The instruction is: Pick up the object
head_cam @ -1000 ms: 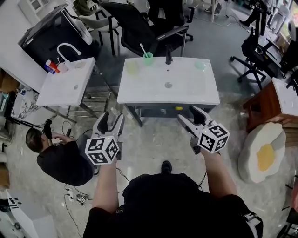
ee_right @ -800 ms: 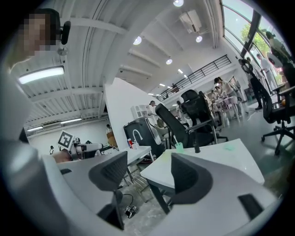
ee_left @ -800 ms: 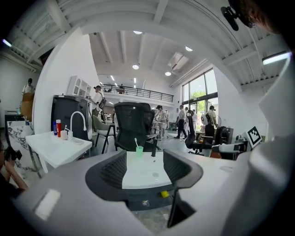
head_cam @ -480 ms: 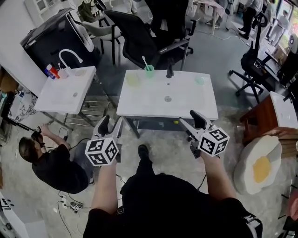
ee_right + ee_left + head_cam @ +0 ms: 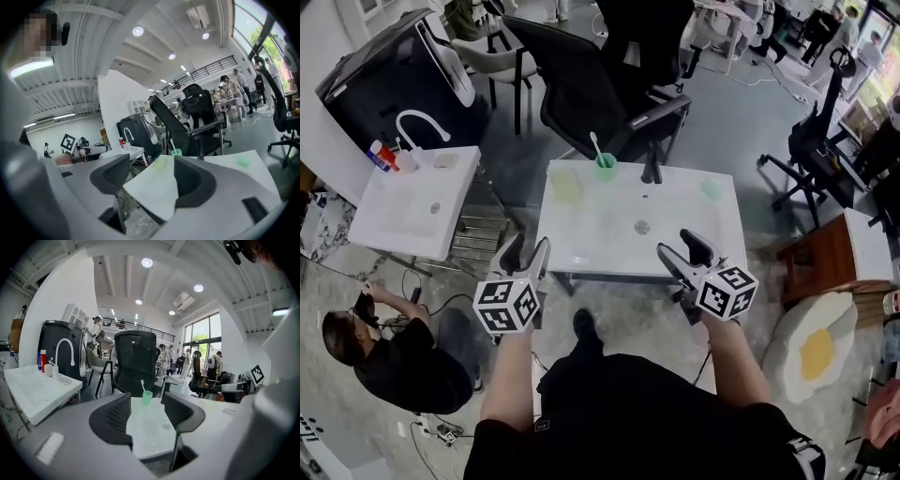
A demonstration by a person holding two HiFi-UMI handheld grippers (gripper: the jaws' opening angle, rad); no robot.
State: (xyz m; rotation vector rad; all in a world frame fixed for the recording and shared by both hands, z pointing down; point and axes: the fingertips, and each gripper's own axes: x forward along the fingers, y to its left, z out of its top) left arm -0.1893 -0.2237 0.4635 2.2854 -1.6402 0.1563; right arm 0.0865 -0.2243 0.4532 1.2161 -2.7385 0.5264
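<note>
A white sink-top table [image 5: 609, 239] stands in front of me. At its far edge a green cup [image 5: 605, 167] holds a toothbrush, next to a black faucet [image 5: 651, 169]. A pale yellow item [image 5: 566, 185] lies on its left and a small green item [image 5: 712, 187] on its right. My left gripper [image 5: 525, 251] hovers at the table's near left edge; its jaws have just been closing a little, and they stand open with nothing between them. My right gripper [image 5: 682, 246] is open and empty over the near right edge. The cup [image 5: 147, 397] shows between the left gripper's [image 5: 147, 411] fingers, far off. The right gripper view also has the cup [image 5: 176, 152].
A second white sink unit [image 5: 394, 220] with a white faucet and bottles stands to the left. A black office chair [image 5: 591, 84] is behind the table. A person [image 5: 394, 361] crouches on the floor at lower left. An egg-shaped cushion [image 5: 811, 347] and a wooden cabinet [image 5: 825, 258] are at right.
Both grippers have moved forward to the table's near edge, and the table sits closer. The crouching person has shifted toward the lower left of the head view.
</note>
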